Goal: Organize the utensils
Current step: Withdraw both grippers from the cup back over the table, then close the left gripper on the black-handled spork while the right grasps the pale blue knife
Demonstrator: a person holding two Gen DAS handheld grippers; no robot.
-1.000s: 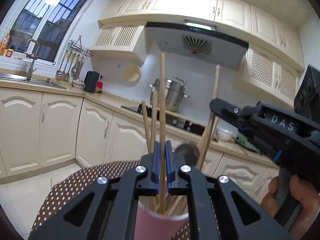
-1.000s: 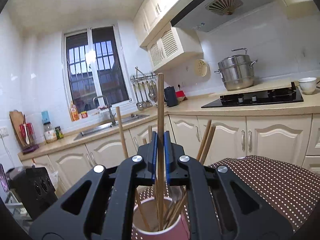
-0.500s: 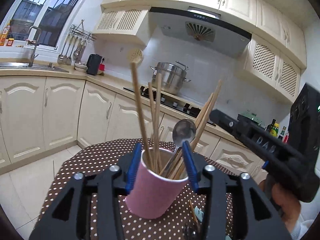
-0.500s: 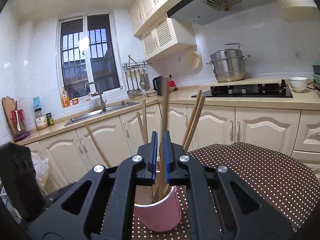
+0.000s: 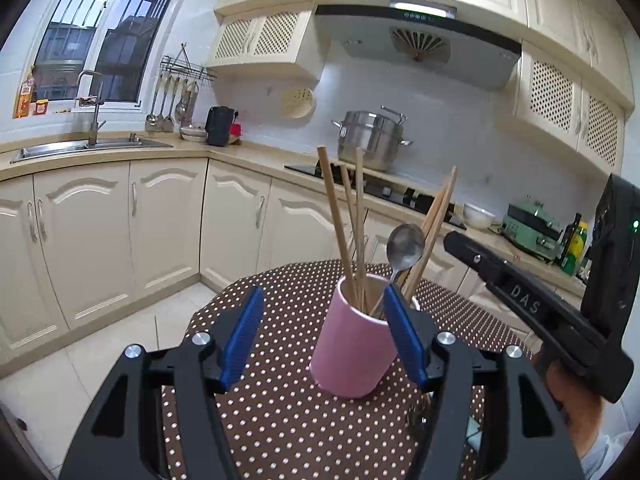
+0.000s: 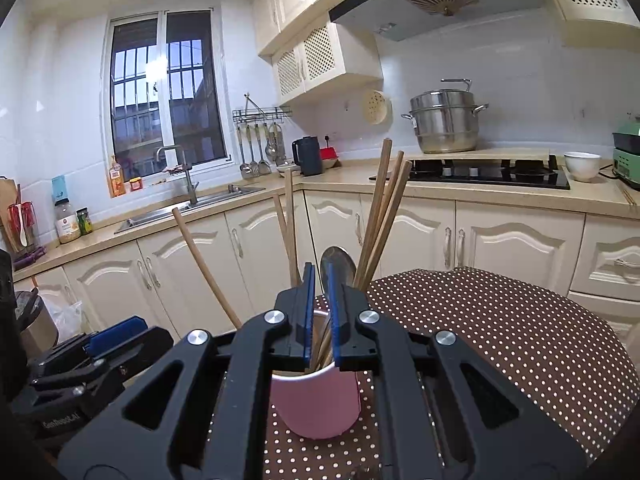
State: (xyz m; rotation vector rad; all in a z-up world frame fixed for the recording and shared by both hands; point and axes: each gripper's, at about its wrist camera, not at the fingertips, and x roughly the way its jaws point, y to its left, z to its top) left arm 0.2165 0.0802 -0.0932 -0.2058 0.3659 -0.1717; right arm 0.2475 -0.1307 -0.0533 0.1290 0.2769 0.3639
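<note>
A pink cup stands on the brown dotted tablecloth. It holds several wooden chopsticks and a metal spoon. My left gripper is open and its jaws are still opening. The cup shows between its blue pads, which press on nothing. My right gripper is shut to a narrow slit just above the cup, with nothing gripped. The spoon and chopsticks rise behind its tips. A hand holds the right gripper right of the cup.
The left gripper sits low at the left in the right wrist view. Cream cabinets and a tiled floor lie beyond the table. Something dark lies on the cloth beside the cup, mostly hidden by my finger.
My left gripper let go of its chopstick, opened wide and drew back from the cup. The chopstick once between the right jaws now stands in the cup, and the right gripper has sunk towards it.
</note>
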